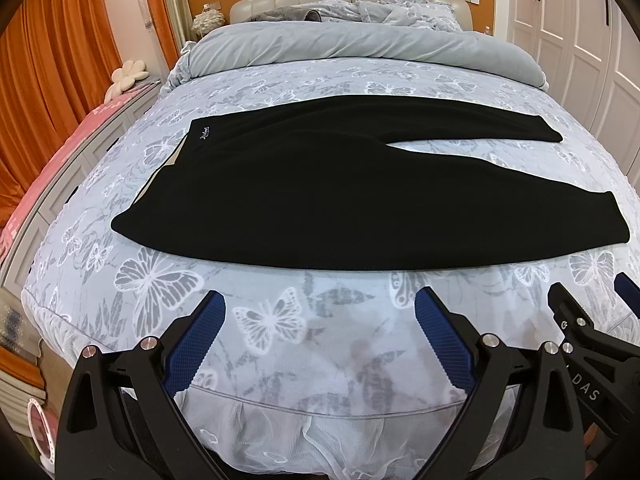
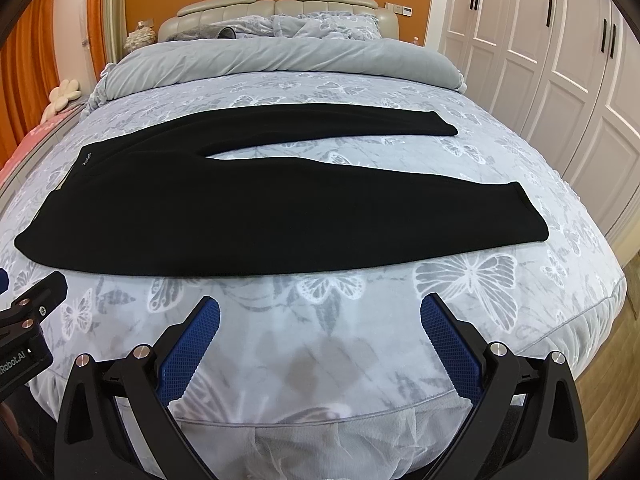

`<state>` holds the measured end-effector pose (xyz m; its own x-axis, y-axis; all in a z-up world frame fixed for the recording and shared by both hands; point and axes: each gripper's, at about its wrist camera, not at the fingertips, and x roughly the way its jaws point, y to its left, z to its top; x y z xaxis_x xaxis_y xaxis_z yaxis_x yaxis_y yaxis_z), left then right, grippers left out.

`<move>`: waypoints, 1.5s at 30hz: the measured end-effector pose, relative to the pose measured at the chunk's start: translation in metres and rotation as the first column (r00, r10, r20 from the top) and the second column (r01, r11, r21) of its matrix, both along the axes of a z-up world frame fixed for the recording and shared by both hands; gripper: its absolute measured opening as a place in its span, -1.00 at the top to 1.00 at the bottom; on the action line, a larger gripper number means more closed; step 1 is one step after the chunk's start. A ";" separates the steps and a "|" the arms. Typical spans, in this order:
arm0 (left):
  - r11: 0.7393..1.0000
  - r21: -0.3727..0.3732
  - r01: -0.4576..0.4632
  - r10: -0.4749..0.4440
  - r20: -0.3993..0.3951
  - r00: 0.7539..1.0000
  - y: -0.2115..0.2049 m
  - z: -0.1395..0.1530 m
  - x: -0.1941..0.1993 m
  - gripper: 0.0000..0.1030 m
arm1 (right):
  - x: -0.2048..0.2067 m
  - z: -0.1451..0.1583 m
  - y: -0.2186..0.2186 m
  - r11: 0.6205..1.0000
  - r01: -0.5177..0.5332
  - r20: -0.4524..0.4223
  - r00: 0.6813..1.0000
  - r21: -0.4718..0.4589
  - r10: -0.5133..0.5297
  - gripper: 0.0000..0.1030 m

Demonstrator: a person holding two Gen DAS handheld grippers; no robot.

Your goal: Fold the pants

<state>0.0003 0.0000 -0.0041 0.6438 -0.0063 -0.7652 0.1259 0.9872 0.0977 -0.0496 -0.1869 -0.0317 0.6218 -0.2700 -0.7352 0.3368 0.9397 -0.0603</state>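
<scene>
- Left wrist view: the left gripper point(image 1: 320, 320) is spread wide and holds nothing. The black pants point(image 1: 280, 188) lie flat across the bed point(image 1: 280, 80). The right gripper point(image 1: 592, 296) pokes in beside it. Orange curtains point(image 1: 60, 80) hang on the left.
- Right wrist view: the right gripper point(image 2: 320, 324) is spread wide too, near the pants point(image 2: 200, 216). White closet doors point(image 2: 560, 60) stand on the right.

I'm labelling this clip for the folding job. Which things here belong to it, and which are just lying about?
Part of the job:
black pants, spread flat
left gripper, open
right gripper, open
bed

Just lying about:
grey duvet
flower cushion
wardrobe
orange curtain
</scene>
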 end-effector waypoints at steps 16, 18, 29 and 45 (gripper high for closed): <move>1.000 0.014 0.011 -0.011 -0.005 1.000 -0.009 0.002 0.004 -0.83 | 0.004 -0.005 0.000 1.000 0.002 -0.001 1.000 0.012 -0.002 -0.90; 1.000 0.018 0.011 -0.011 -0.007 1.000 -0.011 0.001 0.005 -0.83 | 0.006 -0.005 0.000 1.000 0.003 -0.004 1.000 0.014 -0.003 -0.90; 1.000 0.003 -0.008 0.008 -0.003 1.000 0.002 0.001 0.030 -0.91 | 0.036 0.008 -0.064 0.998 0.000 0.021 1.000 0.062 -0.001 -0.90; 0.983 -0.021 -0.182 0.183 0.060 0.981 0.079 -0.001 0.231 -0.91 | 0.348 -0.039 -0.405 0.978 0.113 -0.072 0.992 0.176 -0.101 -0.90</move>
<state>0.2316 0.0794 -0.0052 0.6807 0.1043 -0.7251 -0.0622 0.9945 0.0846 0.2986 -0.5917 -0.0711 0.5481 -0.1926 -0.8139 0.4369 0.8958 0.0822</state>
